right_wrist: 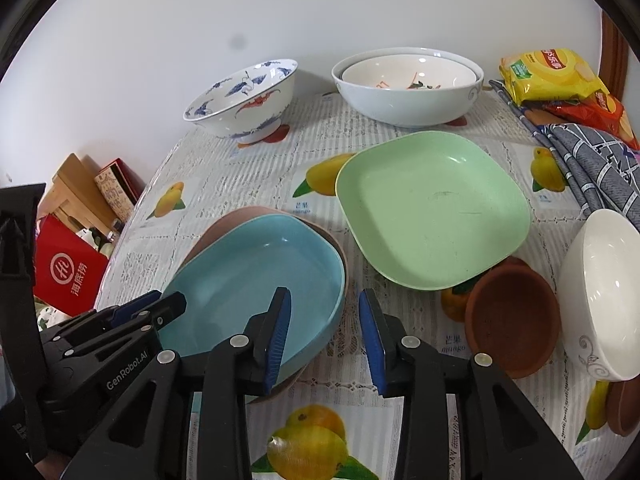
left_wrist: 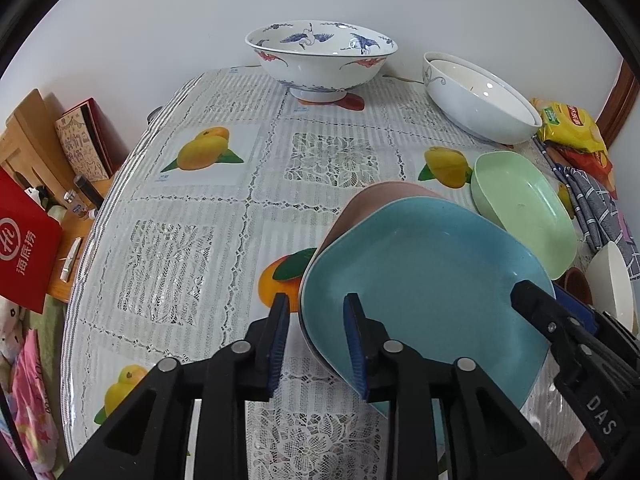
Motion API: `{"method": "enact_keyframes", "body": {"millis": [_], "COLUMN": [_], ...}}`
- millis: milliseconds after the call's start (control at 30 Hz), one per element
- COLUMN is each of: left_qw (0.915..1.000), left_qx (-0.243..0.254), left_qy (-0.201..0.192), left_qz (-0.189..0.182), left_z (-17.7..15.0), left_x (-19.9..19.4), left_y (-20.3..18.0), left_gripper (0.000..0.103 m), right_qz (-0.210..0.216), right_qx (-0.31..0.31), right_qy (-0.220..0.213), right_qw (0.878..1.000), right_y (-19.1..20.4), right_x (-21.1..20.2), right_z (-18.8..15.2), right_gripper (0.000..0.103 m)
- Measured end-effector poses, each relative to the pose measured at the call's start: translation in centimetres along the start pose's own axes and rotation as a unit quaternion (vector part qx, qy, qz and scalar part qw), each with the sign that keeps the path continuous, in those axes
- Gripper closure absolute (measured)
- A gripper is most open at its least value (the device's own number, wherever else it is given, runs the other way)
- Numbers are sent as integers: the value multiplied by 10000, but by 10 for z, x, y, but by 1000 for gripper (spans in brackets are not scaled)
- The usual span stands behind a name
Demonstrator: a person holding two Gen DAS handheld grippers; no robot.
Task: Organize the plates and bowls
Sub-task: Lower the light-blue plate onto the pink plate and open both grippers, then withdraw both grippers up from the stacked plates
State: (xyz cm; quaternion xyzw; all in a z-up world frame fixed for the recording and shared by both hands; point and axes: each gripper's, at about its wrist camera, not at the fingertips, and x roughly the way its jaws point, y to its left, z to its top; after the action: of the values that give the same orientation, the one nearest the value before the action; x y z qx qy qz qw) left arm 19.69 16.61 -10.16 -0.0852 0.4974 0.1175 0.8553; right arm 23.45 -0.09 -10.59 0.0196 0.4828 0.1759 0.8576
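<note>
Square blue plastic plate [right_wrist: 256,280], nested on pink plate [left_wrist: 384,200], lower centre; rim straddled by both grippers, left gripper [left_wrist: 316,344] and right gripper [right_wrist: 324,336], unclenched. Stacking step judged underway; green square plate [right_wrist: 432,208], centre right, judged next, rim pinch required.

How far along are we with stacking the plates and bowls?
Done: the blue plate sits nested on the pink plate, and two white bowls are nested at the back. In hand: nothing; the left claw and the right claw straddle the blue plate's rim, open. Left: green plate, brown dish, crane bowl, small white bowl.
</note>
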Motion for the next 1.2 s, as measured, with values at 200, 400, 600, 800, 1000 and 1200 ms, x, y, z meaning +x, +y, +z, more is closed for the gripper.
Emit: {"method": "enact_keyframes", "body": {"millis": [200,400,600,800,1000,1200], "left_qw": [9999,9998,9998,9996,9993,9994], "left_qx": [51,39,49,25,64,11], "left_qy": [-159,-172,-180,-240,-301,-317], "left_qz": [-21,-41,-89,-148,-204,-167], "left_z": [1,3,2,-3,-13,-21], "left_x": [-7,-5,-7,-18,-29,-38], "left_y": [3,5,5,7,8,15], "left_gripper": [74,74,74,74,74,74], "right_qz": [-43,-94,-51,105,-10,49], "right_qx": [60,-43,-14,144,30,60], "right_qy": [-4,-67,-129,-105,103,-90], "right_qw": [10000,9999,9999,9998,9999,9999], "right_y": [-2,2,0,-2,10,13], "right_x": [11,16,10,-10,0,-21], "right_z": [0,7,9,1,-11,-18], "right_gripper": [91,91,73,70,94,94]}}
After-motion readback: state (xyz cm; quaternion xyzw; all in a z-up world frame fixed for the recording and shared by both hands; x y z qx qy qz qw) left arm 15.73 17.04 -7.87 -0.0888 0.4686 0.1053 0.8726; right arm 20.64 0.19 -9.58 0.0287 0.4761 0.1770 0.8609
